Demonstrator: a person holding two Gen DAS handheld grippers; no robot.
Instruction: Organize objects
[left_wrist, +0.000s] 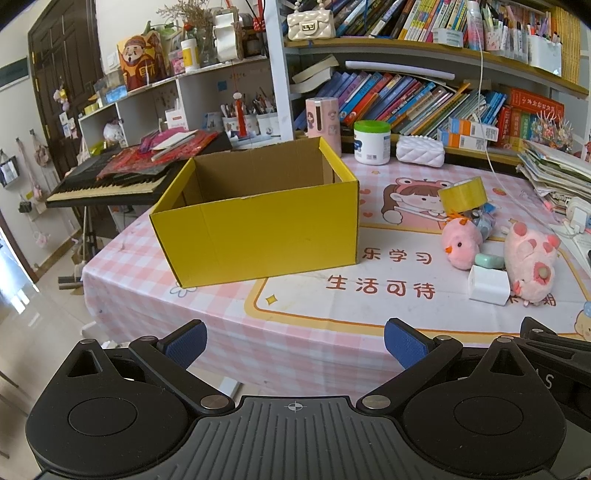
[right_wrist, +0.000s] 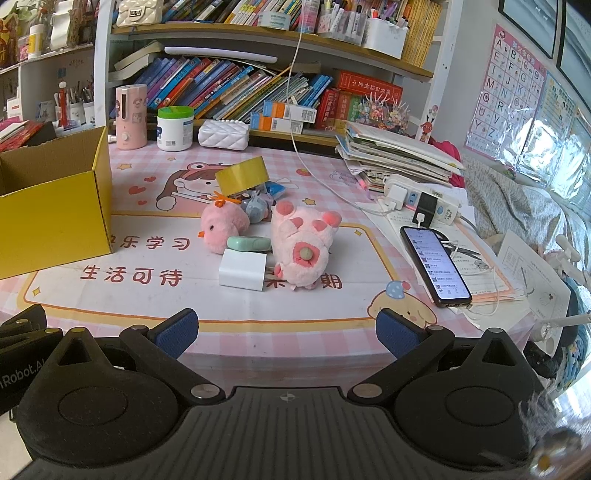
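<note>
Nothing's been grabbed yet imo, so the step in hand looks like picking the first item from the pile and dropping it in the yellow cardboard box (left_wrist: 258, 218), which sits open-topped on the left side of the desk and looks empty inside, though its floor is mostly hidden. Both grippers hang back off the near edge, tilted down: left gripper (left_wrist: 295, 343) jaws spread wide w/ nothing between them, right gripper (right_wrist: 287, 332) same, wide and empty. The pile is right of the box, well apart from both grippers: pink chick plush (right_wrist: 221, 229), pink pig plush (right_wrist: 303, 247), white charger block (right_wrist: 242, 275) nearest, a mint-green case (right_wrist: 248, 243) wedged btw the plushies, yellow tape roll (right_wrist: 242, 177) at the far side leaning on some small bits I can't make out. I'd go w/ the right gripper since the pile is straight ahead of it, take the charger first bc it's nearest and boxy, pinch across its flat sides, and watch the phone (right_wrist: 436, 266) and cables off to the right.
</note>
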